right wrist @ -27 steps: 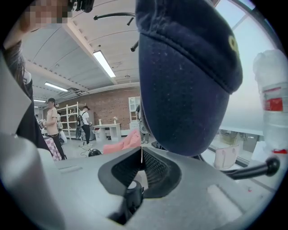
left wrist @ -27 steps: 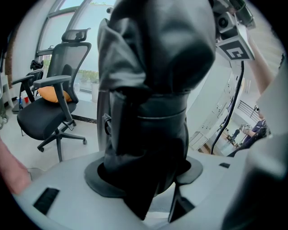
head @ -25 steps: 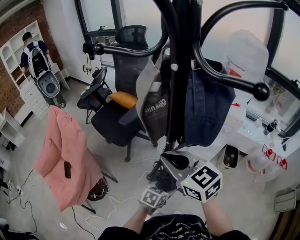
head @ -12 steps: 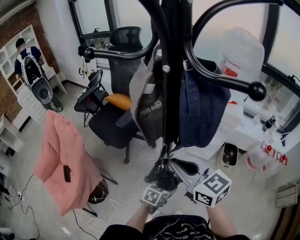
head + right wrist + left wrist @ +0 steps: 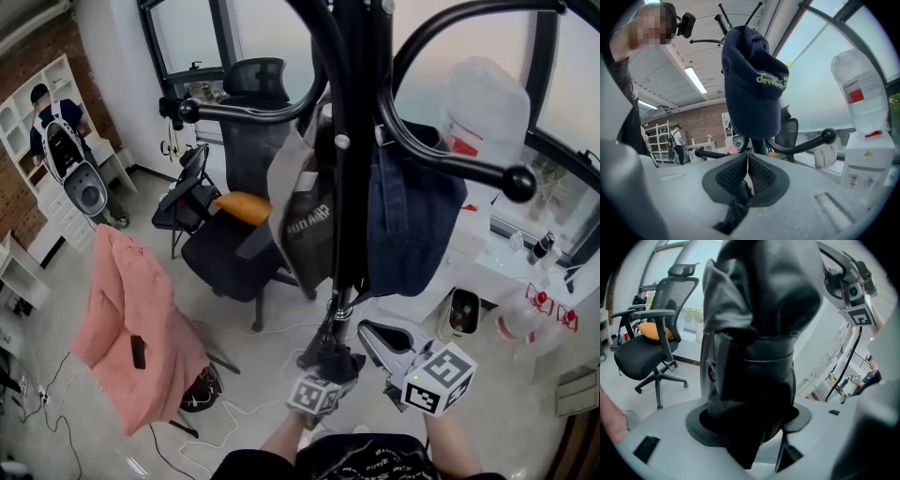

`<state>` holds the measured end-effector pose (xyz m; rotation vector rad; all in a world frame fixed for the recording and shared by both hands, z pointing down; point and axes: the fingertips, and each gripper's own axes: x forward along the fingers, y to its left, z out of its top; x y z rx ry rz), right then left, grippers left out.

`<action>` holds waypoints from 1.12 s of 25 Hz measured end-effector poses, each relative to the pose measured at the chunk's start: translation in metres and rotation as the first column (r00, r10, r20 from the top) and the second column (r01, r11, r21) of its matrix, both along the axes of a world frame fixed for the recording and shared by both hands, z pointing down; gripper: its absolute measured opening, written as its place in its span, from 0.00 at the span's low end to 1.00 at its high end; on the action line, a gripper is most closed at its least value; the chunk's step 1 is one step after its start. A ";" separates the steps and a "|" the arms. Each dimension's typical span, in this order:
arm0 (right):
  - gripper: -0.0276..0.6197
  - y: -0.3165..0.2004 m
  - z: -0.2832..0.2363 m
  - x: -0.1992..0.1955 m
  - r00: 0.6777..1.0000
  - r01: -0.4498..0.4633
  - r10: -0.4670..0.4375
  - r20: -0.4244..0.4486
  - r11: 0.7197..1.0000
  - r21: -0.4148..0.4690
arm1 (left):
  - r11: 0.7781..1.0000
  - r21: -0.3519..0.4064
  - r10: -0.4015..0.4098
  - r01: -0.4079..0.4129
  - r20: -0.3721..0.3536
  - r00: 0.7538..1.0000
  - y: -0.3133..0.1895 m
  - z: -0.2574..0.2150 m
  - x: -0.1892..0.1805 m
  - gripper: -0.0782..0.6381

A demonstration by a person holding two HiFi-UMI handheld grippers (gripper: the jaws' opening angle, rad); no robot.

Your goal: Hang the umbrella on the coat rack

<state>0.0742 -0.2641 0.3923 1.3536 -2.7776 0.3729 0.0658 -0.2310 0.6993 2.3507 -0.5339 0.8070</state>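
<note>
The black coat rack [image 5: 352,187] rises right in front of me, its curved hooks ending in balls [image 5: 517,184]. A navy cap [image 5: 408,216] and a grey bag [image 5: 305,220] hang on it. My left gripper [image 5: 326,367] is low beside the pole, shut on the folded black umbrella [image 5: 330,352]. The umbrella [image 5: 754,357] fills the left gripper view between wide jaws [image 5: 750,425]. My right gripper [image 5: 370,333] is just to the right, shut on the umbrella's thin black strap [image 5: 739,199]. Its ribbed pads [image 5: 761,174] meet below the cap [image 5: 752,84].
A black office chair [image 5: 234,234] with an orange cushion stands left of the rack. A pink garment [image 5: 131,319] drapes over a folding chair. At the right stands a water dispenser with its bottle [image 5: 483,103]. Cables lie on the floor. A person [image 5: 56,131] stands by far shelves.
My right gripper has shifted right and slightly lower in the head view, still shut on the strap. The left gripper has stayed in place with the umbrella.
</note>
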 end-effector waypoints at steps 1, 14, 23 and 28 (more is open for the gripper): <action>0.06 0.000 0.001 -0.001 1.000 0.004 -0.004 -0.001 1.000 -0.002 | 1.000 -0.004 -0.003 0.003 0.000 1.000 0.000 0.002 0.000 0.50; 0.06 0.003 0.041 0.004 0.999 -0.022 0.020 -0.026 0.997 -0.079 | 0.997 -0.021 -0.075 0.075 -0.004 0.997 0.006 0.014 -0.003 0.56; 0.06 0.007 0.071 0.004 0.998 -0.044 0.039 -0.043 0.990 -0.134 | 0.976 -0.006 -0.219 0.219 0.005 0.976 0.014 0.008 -0.023 0.61; 0.06 0.012 0.082 0.000 0.999 -0.040 0.034 -0.037 0.987 -0.156 | 0.978 -0.022 -0.207 0.206 -0.052 0.977 0.031 -0.006 -0.016 0.61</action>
